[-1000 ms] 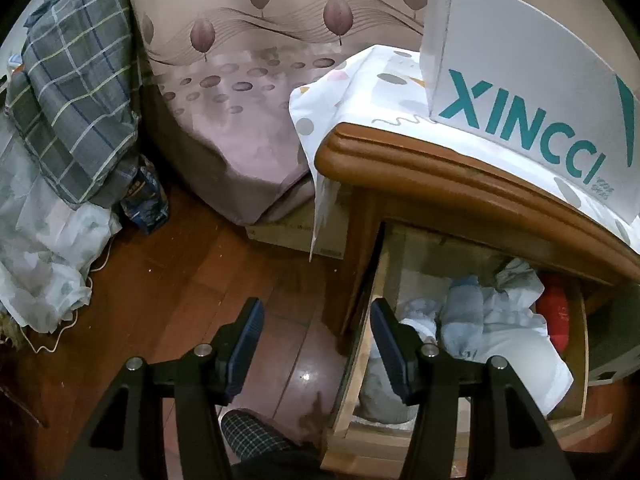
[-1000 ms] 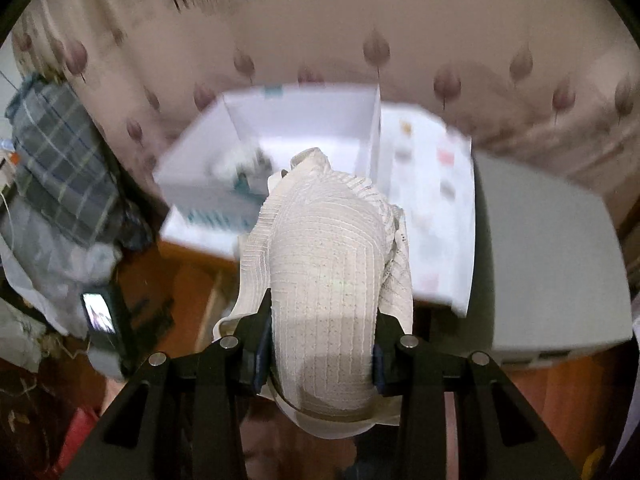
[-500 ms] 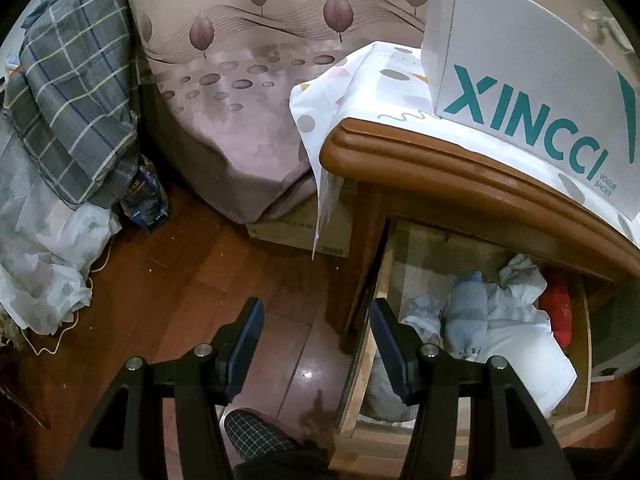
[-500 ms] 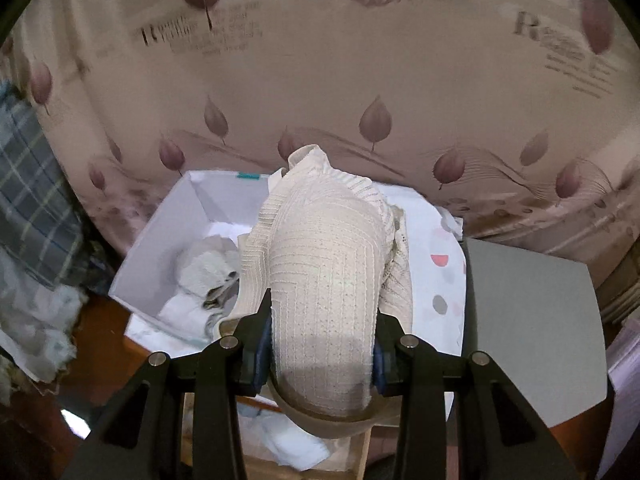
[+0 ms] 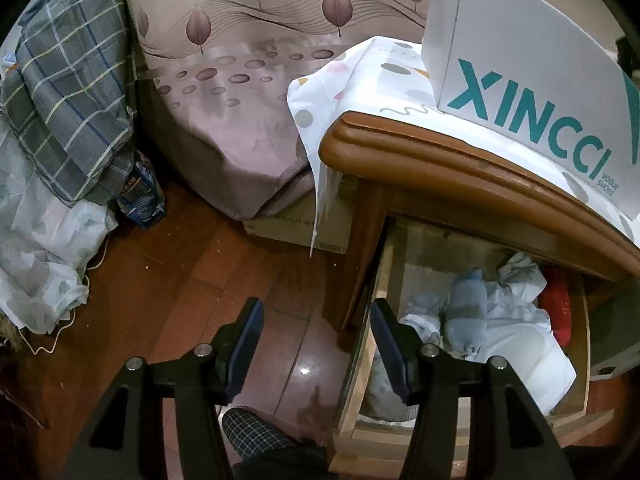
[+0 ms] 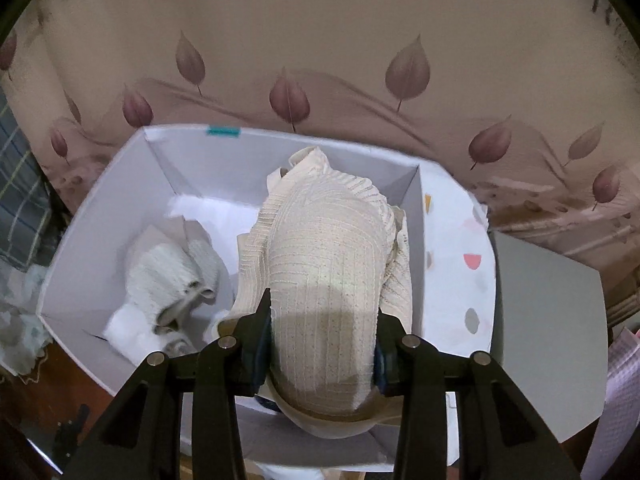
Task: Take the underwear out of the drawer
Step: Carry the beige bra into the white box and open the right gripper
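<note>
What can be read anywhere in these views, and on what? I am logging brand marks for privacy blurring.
"XINCCI", large teal letters on the side of the white shoe box standing on the wooden nightstand.
"VOGUE SHOES", small teal print beside that name on the same box.
Dark lettering along the top of the leaf-patterned sheet in the right wrist view: too blurred to read.
Print on the blue packet on the floor: too small to read.

Left hand-held gripper [image 5: 316, 344]: black frame, silver screws, blue pads [image 5: 248, 332]; checked trouser leg [image 5: 256, 432] below.
</note>
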{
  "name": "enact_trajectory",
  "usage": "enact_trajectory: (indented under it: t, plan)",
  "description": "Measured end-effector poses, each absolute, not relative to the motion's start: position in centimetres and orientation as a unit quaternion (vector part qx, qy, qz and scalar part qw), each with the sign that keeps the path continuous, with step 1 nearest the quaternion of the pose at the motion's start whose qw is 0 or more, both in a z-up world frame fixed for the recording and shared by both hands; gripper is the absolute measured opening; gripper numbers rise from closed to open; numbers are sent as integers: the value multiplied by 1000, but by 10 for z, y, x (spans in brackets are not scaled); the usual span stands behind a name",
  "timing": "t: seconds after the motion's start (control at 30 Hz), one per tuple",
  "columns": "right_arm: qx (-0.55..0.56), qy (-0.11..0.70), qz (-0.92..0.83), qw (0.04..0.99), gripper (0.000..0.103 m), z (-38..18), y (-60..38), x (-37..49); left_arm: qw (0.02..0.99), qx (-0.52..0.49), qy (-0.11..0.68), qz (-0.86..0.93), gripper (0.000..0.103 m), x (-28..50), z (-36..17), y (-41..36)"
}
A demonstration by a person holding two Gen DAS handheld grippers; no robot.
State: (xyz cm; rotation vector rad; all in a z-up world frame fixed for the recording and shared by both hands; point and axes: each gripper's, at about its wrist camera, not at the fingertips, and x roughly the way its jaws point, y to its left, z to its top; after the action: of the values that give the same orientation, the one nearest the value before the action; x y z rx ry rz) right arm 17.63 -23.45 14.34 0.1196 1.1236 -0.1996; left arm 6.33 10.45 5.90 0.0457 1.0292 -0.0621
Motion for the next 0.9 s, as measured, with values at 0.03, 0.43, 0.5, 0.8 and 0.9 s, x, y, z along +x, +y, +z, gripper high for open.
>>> enact_trajectory:
  t: [0.03, 0.43, 0.5, 0.8, 0.9]
  plan:
    - [57, 536, -95, 837, 38, 138, -236, 177, 869, 21, 494, -31, 57, 64, 58, 105]
    - [61, 541, -92, 834, 68, 118, -240, 165, 862, 34, 504, -40, 57, 66, 52, 96]
    - [68, 532, -87, 839, 69, 128, -242, 158, 860, 34, 507, -42, 57, 66, 50, 96]
    - [74, 504, -48, 859, 82, 172, -238, 75, 855, 37, 515, -45, 57, 65, 47, 94]
    - [65, 519, -27, 852, 83, 162, -231, 45, 852, 42, 519, -48, 57, 64, 45, 93]
